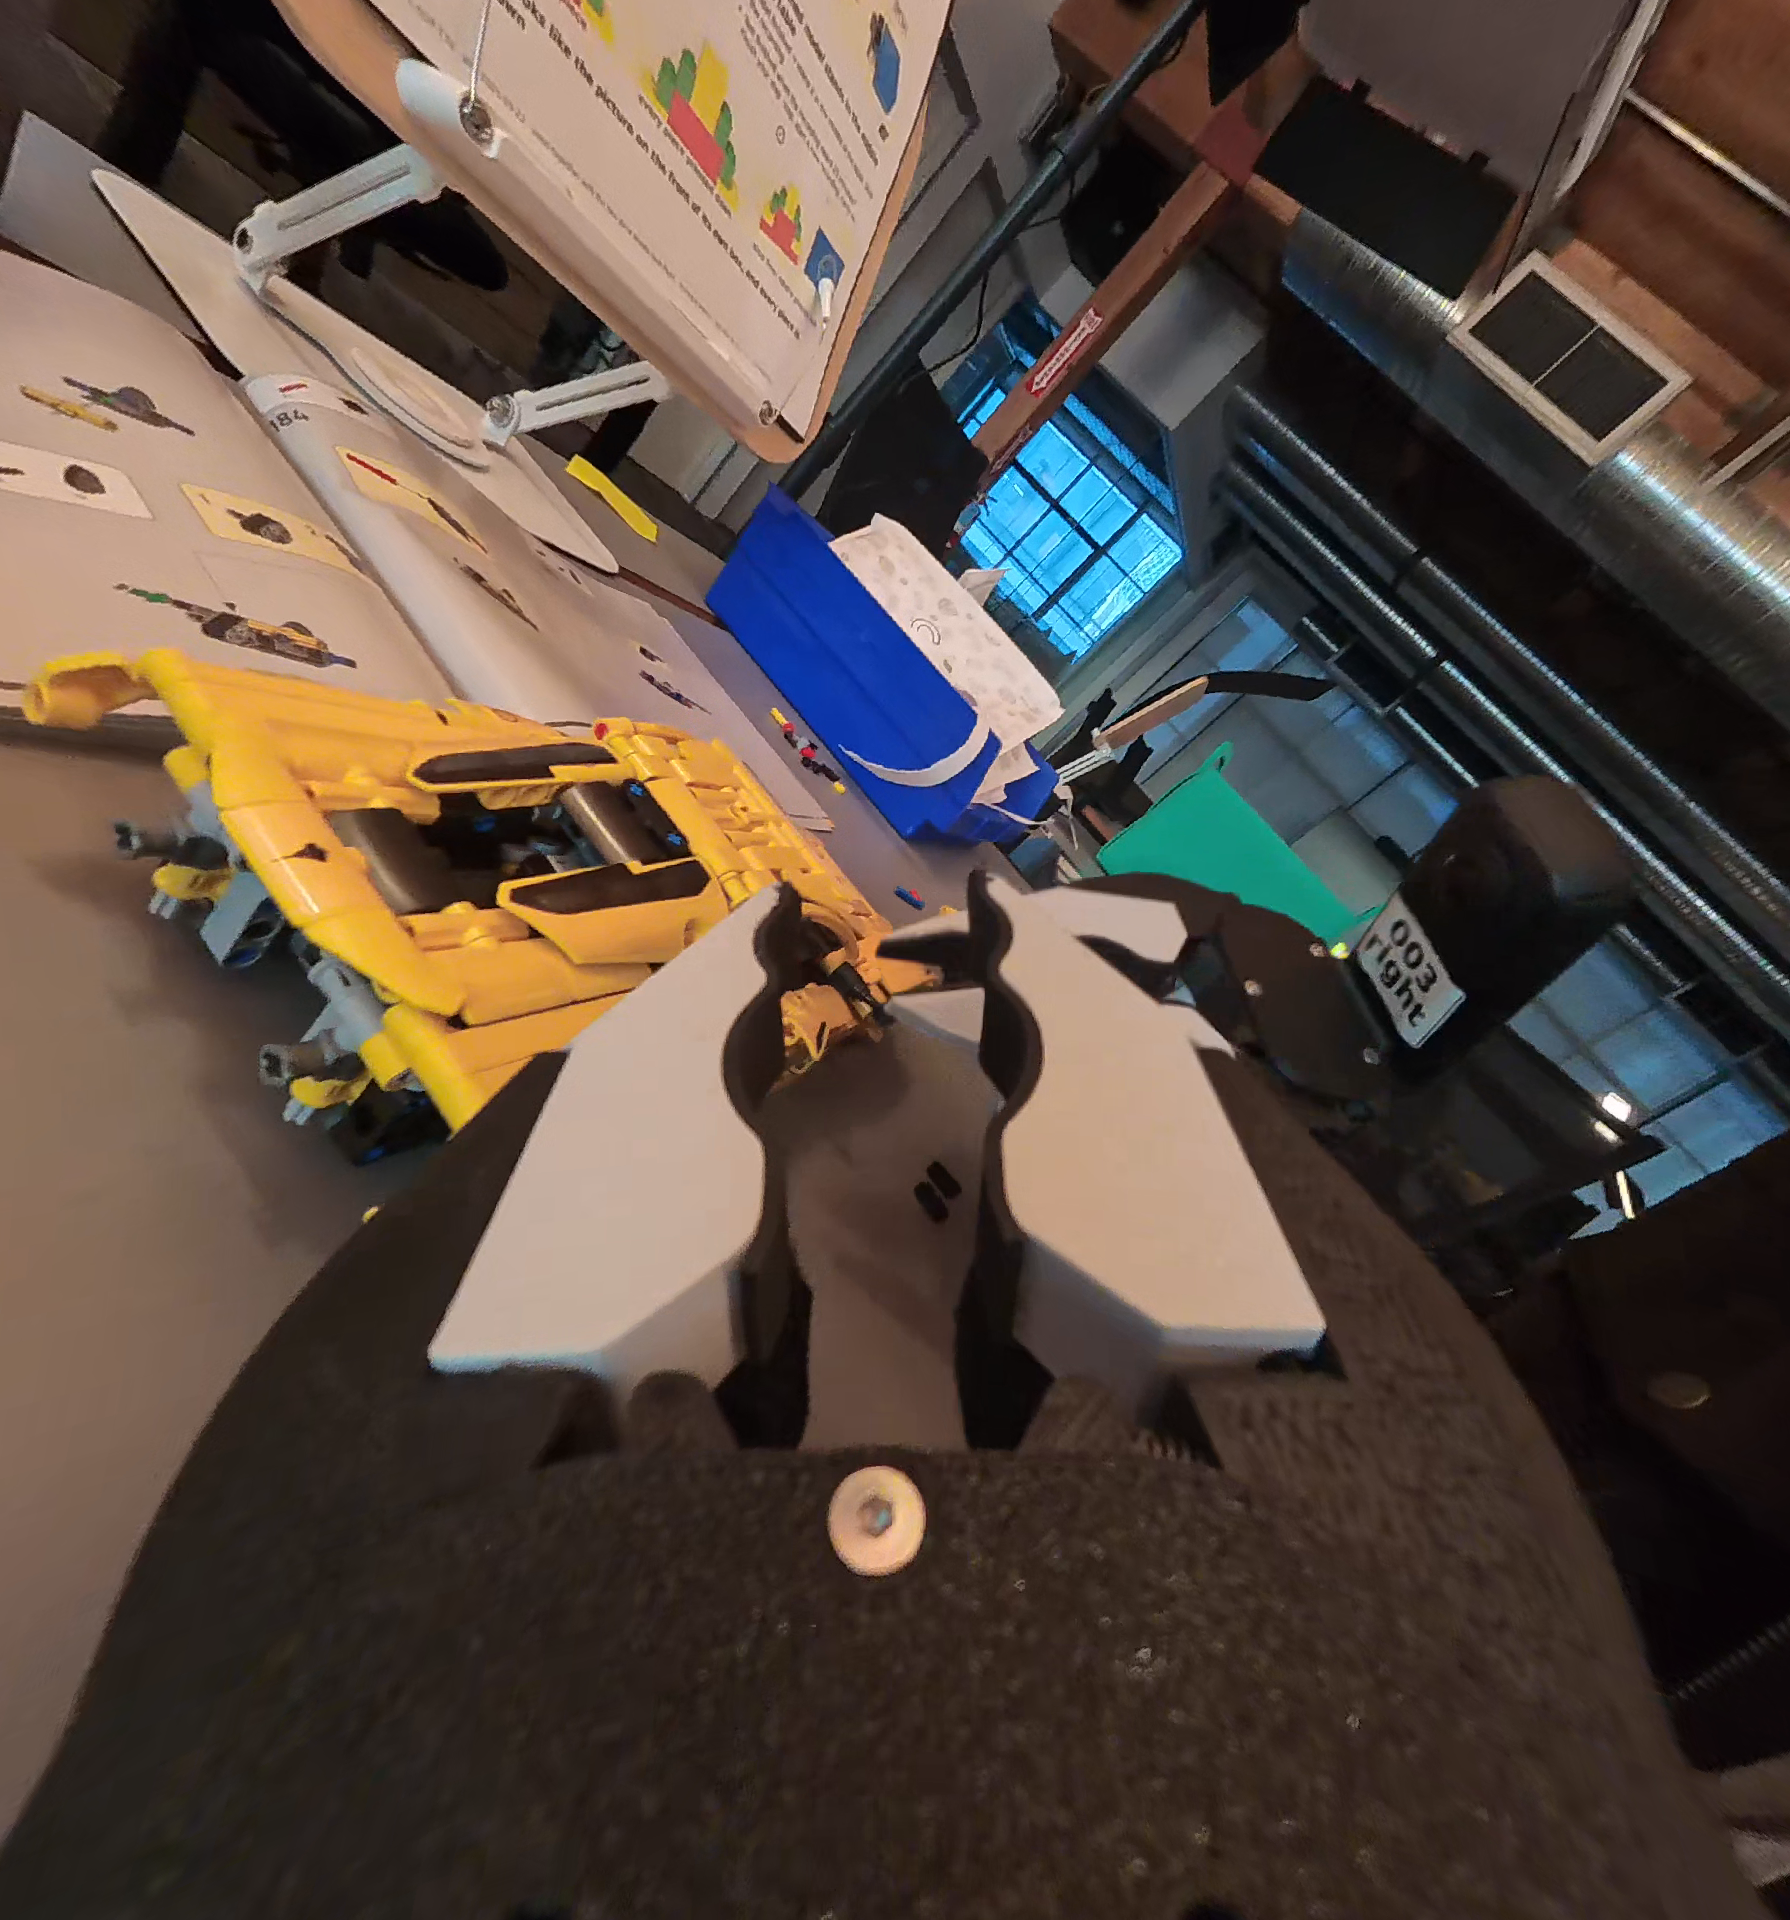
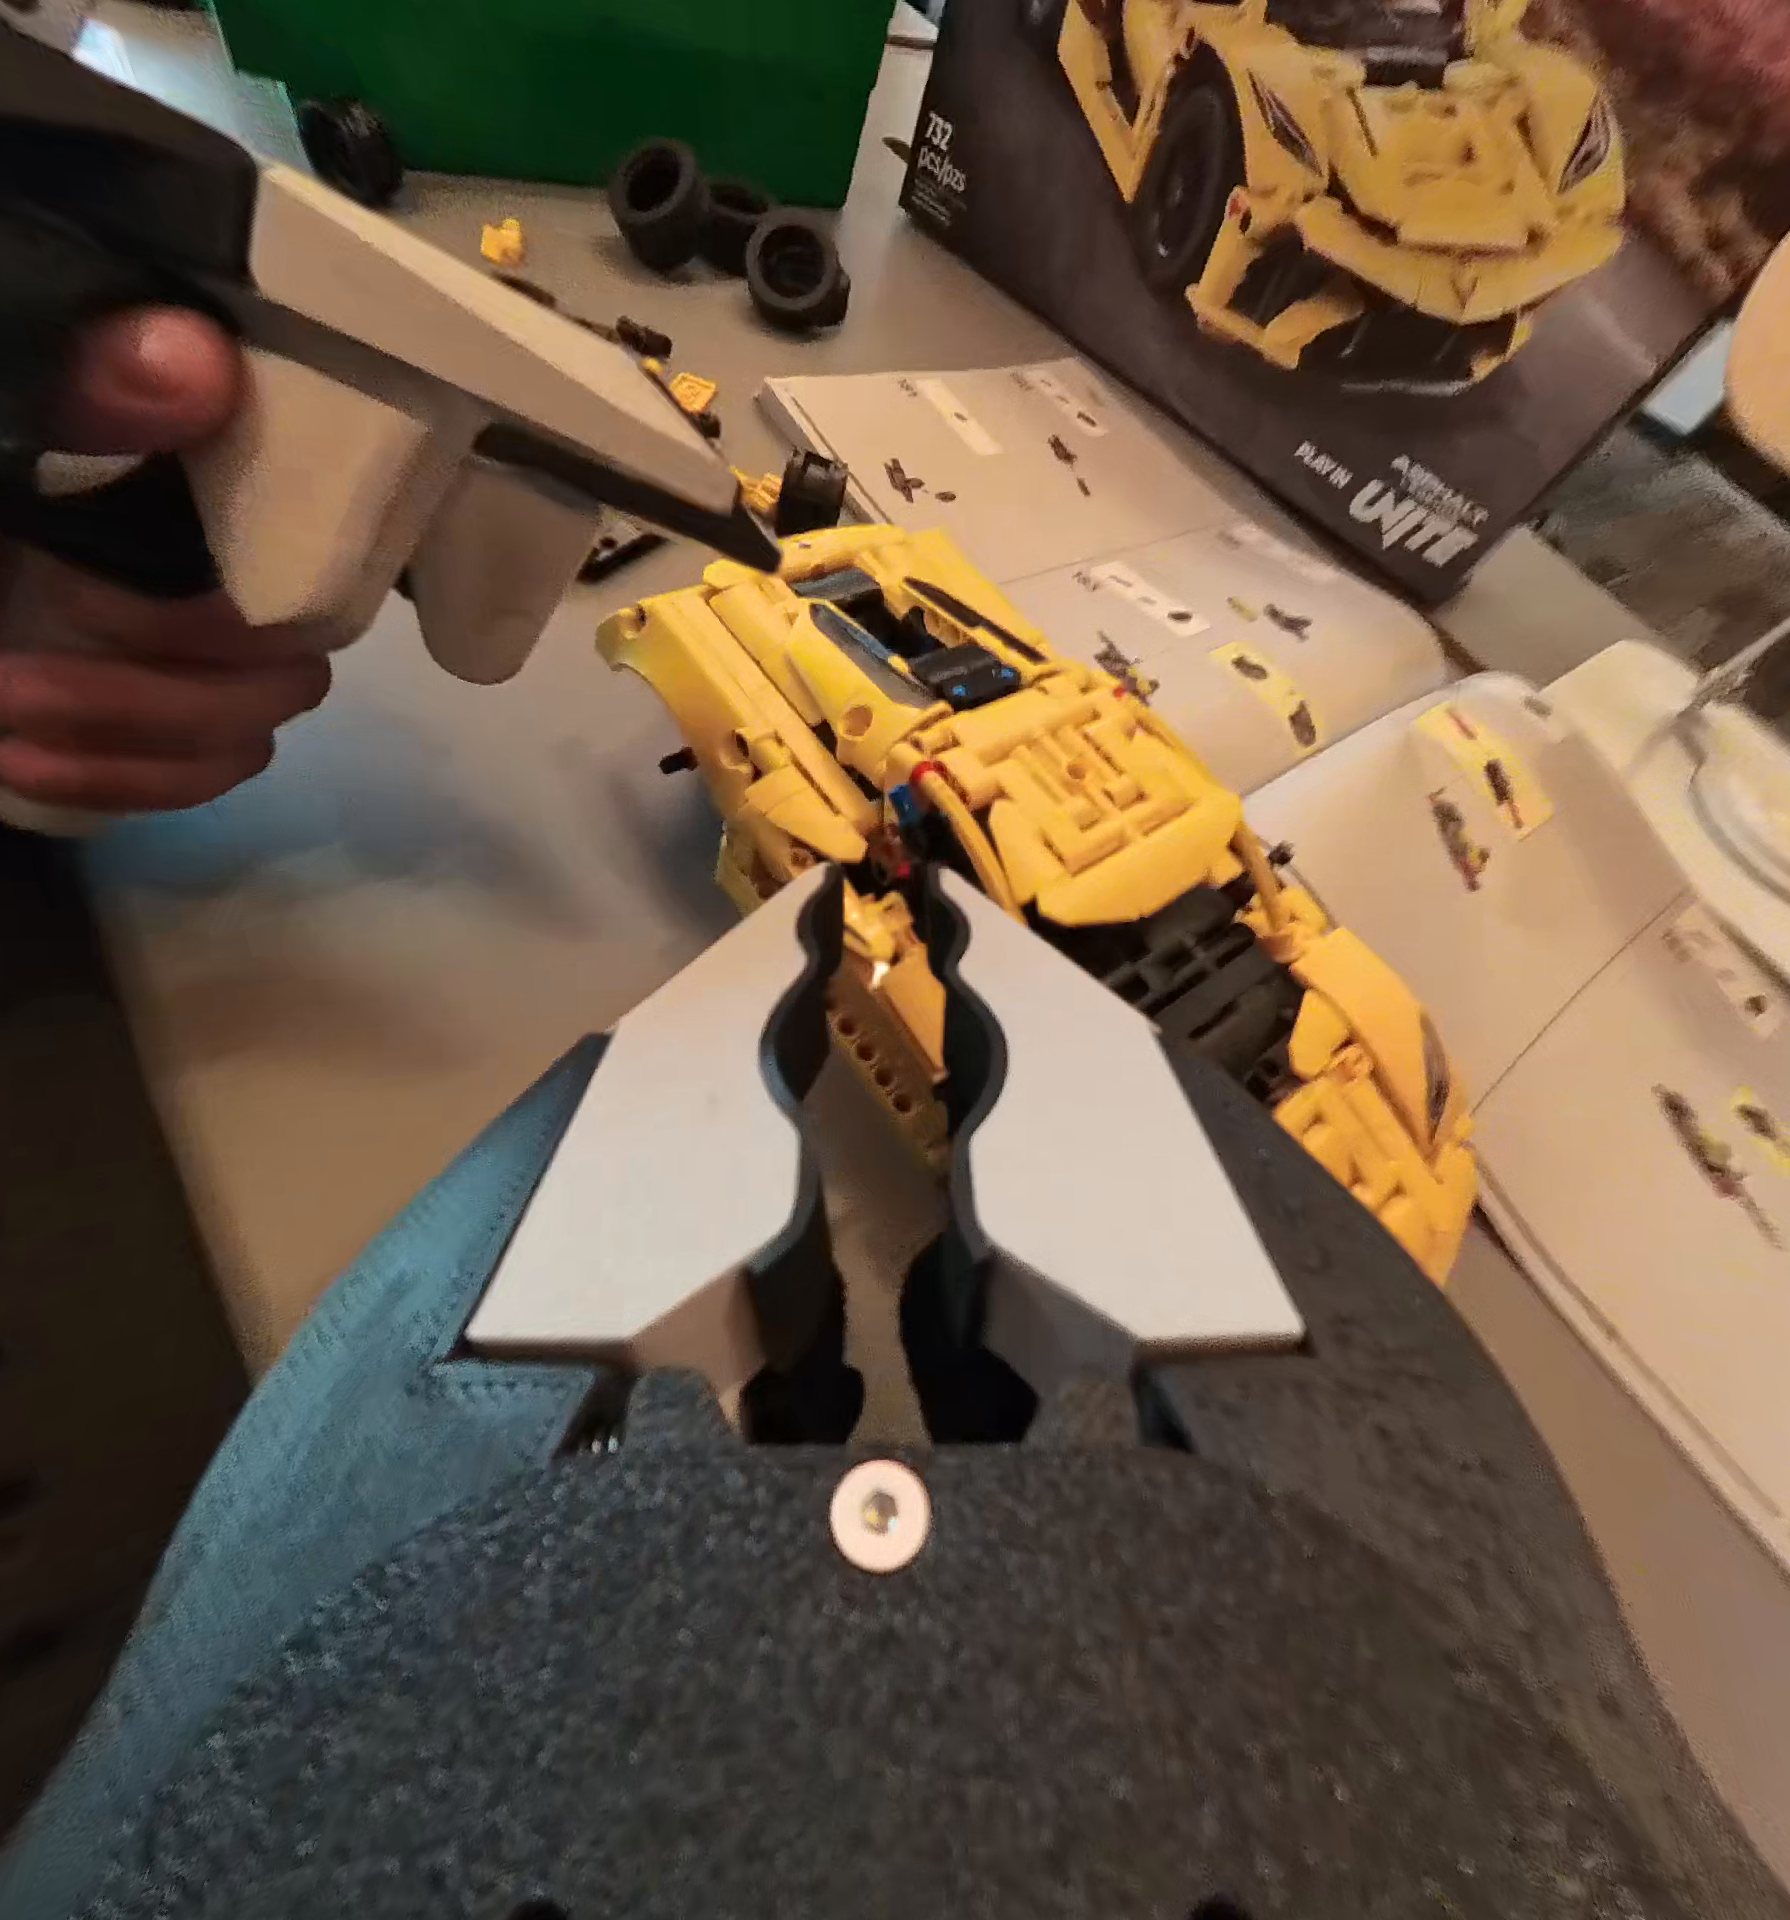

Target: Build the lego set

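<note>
Left tool (image 1: 875, 935): jaws partly apart, tips at the yellow lego car (image 2: 974, 769) body; whether they clamp it cannot be told. Right tool (image 2: 880, 894): fingers closed on the car's near edge. The car rests on the grey worktop (image 2: 434, 935), partly over the open instruction booklet (image 2: 1597, 997). Loose black tyres (image 2: 725, 229) lie beyond, left of the set's box (image 2: 1286, 343).

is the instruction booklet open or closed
Open. The instruction booklet lies flat on the table behind the yellow lego car, with printed step pictures showing across spread pages.
</note>
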A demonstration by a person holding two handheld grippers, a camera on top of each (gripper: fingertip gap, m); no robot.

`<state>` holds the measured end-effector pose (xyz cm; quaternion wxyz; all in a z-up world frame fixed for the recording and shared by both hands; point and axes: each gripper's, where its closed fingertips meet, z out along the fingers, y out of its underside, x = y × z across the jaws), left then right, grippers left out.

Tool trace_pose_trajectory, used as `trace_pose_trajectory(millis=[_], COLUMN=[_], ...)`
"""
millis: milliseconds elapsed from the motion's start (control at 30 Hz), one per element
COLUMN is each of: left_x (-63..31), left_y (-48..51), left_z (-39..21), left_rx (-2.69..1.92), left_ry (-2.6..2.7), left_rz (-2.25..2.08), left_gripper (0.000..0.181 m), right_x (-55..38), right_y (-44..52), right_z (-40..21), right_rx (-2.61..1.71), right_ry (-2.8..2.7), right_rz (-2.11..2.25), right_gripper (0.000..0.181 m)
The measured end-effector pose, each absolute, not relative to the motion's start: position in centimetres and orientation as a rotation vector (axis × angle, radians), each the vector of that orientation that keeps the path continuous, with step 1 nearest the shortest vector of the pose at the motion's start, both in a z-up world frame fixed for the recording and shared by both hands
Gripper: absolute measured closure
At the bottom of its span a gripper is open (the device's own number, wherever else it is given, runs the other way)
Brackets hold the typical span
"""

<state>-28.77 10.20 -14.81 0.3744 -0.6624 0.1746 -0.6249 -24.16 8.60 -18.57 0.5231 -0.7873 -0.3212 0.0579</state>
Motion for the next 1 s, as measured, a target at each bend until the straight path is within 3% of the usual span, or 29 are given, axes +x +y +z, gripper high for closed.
trace_pose_trajectory(millis=[500, 667, 833, 1000], left_x=[-29.3, -29.2, -29.2, -29.1], left_y=[10.2, 10.1, 10.0, 9.9], left_z=[-14.4, -14.4, -14.4, -14.4], left_rx=[-1.673, -1.67, -1.669, -1.67], left_ry=[0.44, 0.438, 0.447, 0.444], left_rz=[-1.567, -1.578, -1.576, -1.593], left_gripper=[0.149, 0.149, 0.148, 0.149], right_x=[-25.4, -25.2, -24.9, -25.0], right_y=[11.2, 11.5, 11.7, 11.1], right_z=[-18.9, -19.3, -18.7, -18.2], right_rx=[-1.712, -1.658, -1.568, -1.535], right_ry=[-1.053, -1.061, -1.076, -1.073], right_rz=[-0.451, -0.578, -0.712, -0.701], right_gripper=[0.163, 0.166, 0.181, 0.181])
